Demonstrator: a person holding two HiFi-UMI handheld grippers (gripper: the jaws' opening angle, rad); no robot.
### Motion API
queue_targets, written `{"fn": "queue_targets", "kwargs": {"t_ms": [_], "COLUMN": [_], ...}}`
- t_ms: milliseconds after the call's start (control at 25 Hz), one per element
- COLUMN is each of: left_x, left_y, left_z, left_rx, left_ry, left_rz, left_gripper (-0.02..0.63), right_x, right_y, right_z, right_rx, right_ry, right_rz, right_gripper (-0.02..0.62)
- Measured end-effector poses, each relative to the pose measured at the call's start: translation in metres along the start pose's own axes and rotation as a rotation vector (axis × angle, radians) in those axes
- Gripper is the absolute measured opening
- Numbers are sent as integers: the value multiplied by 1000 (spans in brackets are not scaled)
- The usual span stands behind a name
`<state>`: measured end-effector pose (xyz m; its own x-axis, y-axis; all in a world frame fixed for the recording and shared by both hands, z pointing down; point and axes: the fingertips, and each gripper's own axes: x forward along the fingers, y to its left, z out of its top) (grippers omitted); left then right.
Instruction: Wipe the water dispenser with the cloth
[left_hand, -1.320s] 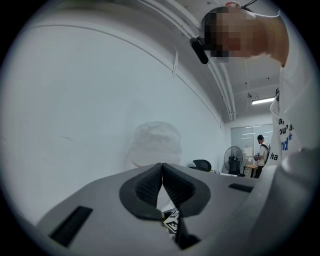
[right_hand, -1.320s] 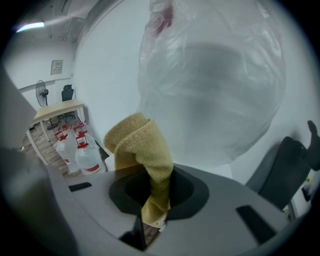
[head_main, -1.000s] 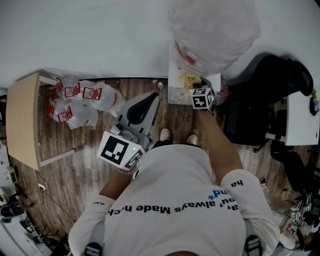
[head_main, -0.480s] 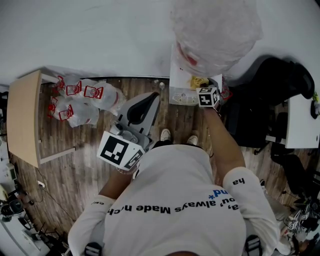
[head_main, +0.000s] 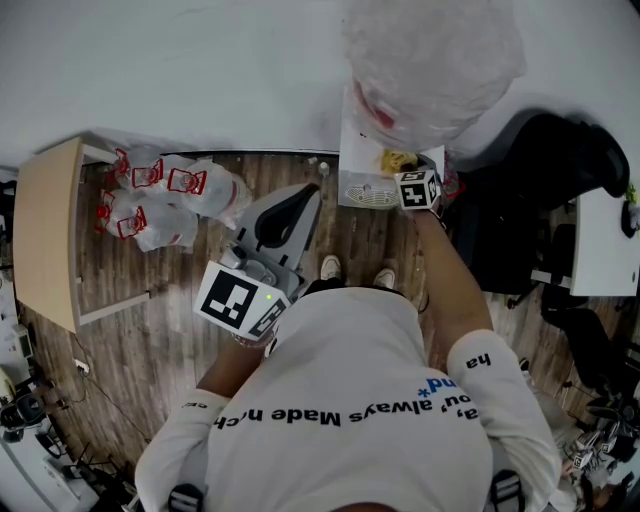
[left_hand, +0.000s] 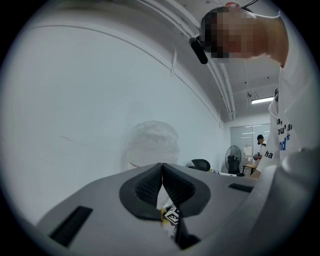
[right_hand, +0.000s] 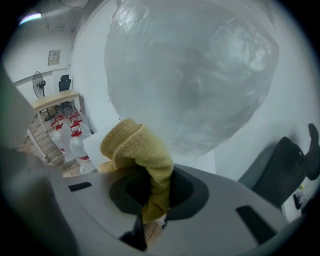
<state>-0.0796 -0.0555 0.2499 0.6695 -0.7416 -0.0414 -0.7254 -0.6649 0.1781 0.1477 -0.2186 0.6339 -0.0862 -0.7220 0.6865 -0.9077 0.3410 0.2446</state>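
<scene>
The cloth (right_hand: 141, 152) is a mustard-yellow terry rag, bunched and folded over itself. In the right gripper view it rises in a soft hump above the right gripper (right_hand: 151, 199), whose jaws are pinching its lower tail between their dark pads. It sits just in front of the water dispenser (head_main: 362, 152), whose big inverted bottle (right_hand: 192, 75) is wrapped in crinkled clear plastic and fills most of that view. We cannot tell whether the cloth touches the dispenser. From the head view we see only a small yellow scrap of the cloth at the dispenser's white top, beside the right gripper's marker cube, with the arm stretched out toward it. That view also shows the left gripper (head_main: 298, 203) held low and close to the body, well apart from the dispenser, over the wooden floor (head_main: 150, 330). The left gripper view shows its jaws pressed together with nothing between them, and the wrapped bottle pale against the white wall beyond. Only the head view shows the light wooden table (head_main: 45, 235) at the left. Water jugs with red labels (head_main: 160, 200) lie on the floor next to it, and the right gripper view catches them in the distance too.
</scene>
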Motion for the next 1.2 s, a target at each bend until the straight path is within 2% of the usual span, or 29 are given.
{"fn": "queue_targets", "kwargs": {"t_ms": [1200], "left_x": [-7], "left_y": [-12], "left_z": [-2], "left_rx": [0], "left_ry": [-1], "left_rz": [-6], "left_gripper": [20], "right_x": [-21], "right_y": [13], "right_z": [-22], "right_rx": [-26], "right_ry": [-1], "right_rz": [0], "right_gripper": [57]}}
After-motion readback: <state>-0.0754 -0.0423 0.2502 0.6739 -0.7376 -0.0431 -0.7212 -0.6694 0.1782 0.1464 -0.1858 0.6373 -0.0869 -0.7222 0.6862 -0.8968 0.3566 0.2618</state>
